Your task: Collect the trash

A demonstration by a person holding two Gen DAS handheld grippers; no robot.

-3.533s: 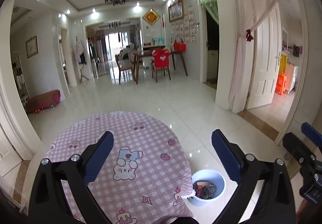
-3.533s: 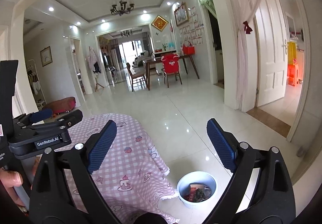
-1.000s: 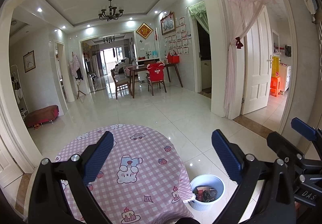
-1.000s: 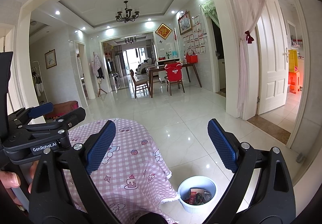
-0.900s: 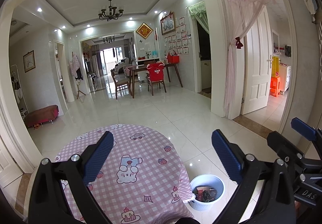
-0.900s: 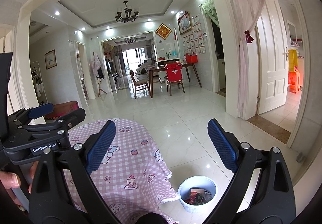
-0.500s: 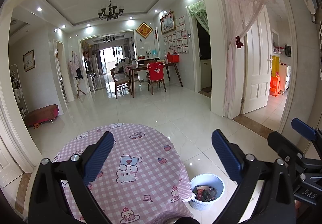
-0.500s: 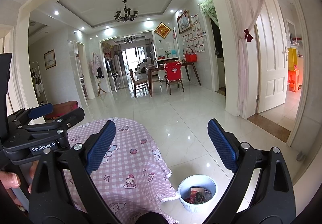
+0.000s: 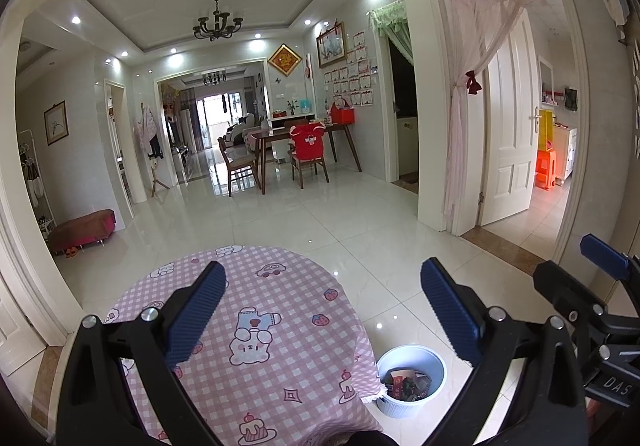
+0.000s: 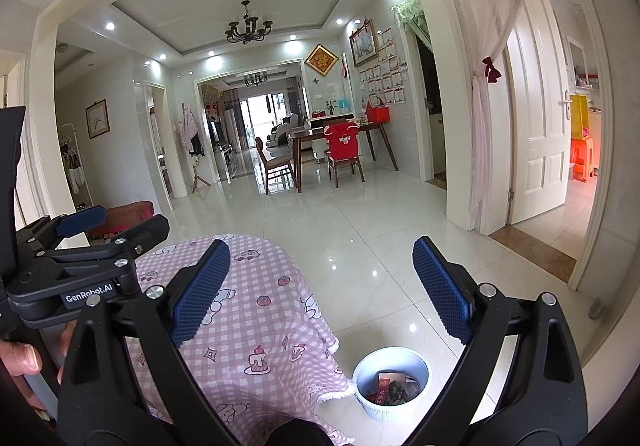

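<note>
A light blue trash bin (image 9: 412,380) stands on the floor right of the round table, with crumpled wrappers inside; it also shows in the right wrist view (image 10: 392,382). The table wears a pink checked cloth (image 9: 256,326), also seen in the right wrist view (image 10: 256,326), and I see no trash on it. My left gripper (image 9: 322,310) is open and empty, held above the table. My right gripper (image 10: 320,286) is open and empty, above the table's right edge and the bin. The left gripper's body shows at the left of the right wrist view (image 10: 80,270).
Glossy white floor tiles (image 9: 320,221) stretch ahead to a dining table with chairs (image 9: 296,149). A white door and pink curtain (image 9: 480,117) stand at the right. A low red bench (image 9: 80,230) sits by the left wall.
Both grippers have tilted up slightly since 3.5 s ago, showing more ceiling. Over the last second almost nothing has moved. Both stay open.
</note>
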